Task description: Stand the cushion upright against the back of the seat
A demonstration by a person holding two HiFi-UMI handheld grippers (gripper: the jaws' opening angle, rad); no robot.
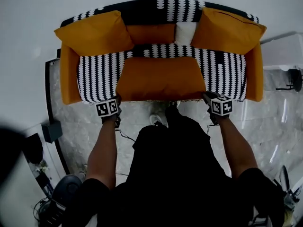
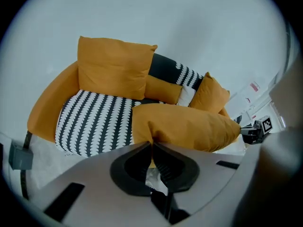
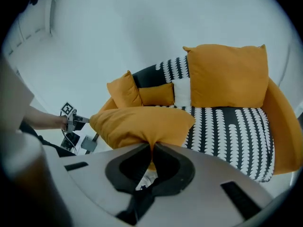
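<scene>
The patterned sofa (image 1: 99,72) bears a big orange cushion (image 1: 94,32) in each back corner.

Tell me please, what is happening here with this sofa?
A person holds a gripper in each hand. The left gripper is shut on the front left corner of the large orange cushion, and the right gripper is shut on its front right corner. The cushion lies about flat over the patterned seat, not yet upright against the backrest.

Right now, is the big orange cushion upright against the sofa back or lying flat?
Roughly flat: the large orange fabric cushion spreads over the black-and-white seat, front corners pinched by left tongs and right tongs.
</scene>
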